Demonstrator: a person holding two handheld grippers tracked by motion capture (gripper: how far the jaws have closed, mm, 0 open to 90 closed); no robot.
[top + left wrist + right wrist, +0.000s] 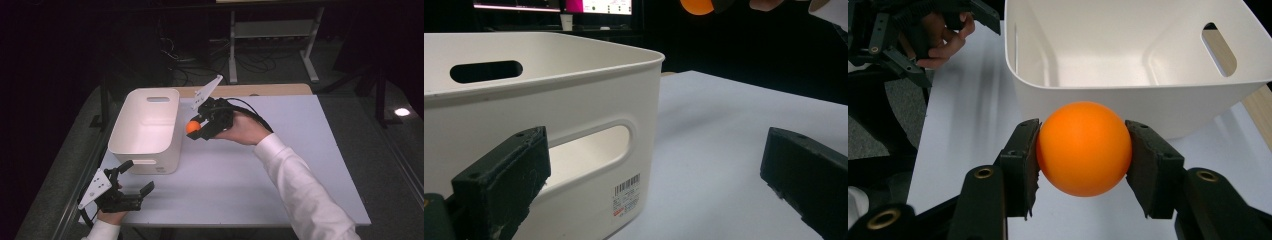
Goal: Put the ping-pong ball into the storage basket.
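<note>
**Ball pinched beside the bin**

My right gripper [1083, 160] pinches the orange ball [1083, 148]: one black pad presses on each side of it, and the jaws stand only as far apart as the ball is wide. The ball sits between the tips, clear of the table [300, 150], just short of the near wall of the white bin [1128, 95], which lies straight ahead of the jaws.

My left gripper [134, 178] stands spread wide with nothing between its jaws. It rests near the table's front edge, just beside the bin's end wall.

The right gripper view looks down into the bin and shows its bare floor and a handle slot in the far wall. The left gripper view shows the bin [574, 100] from low down, with a barcode label [626, 195] at its bottom corner and the ball [696, 6] high above. The high view shows both hands at once, well apart, with the bin [145, 127] between them.
</note>
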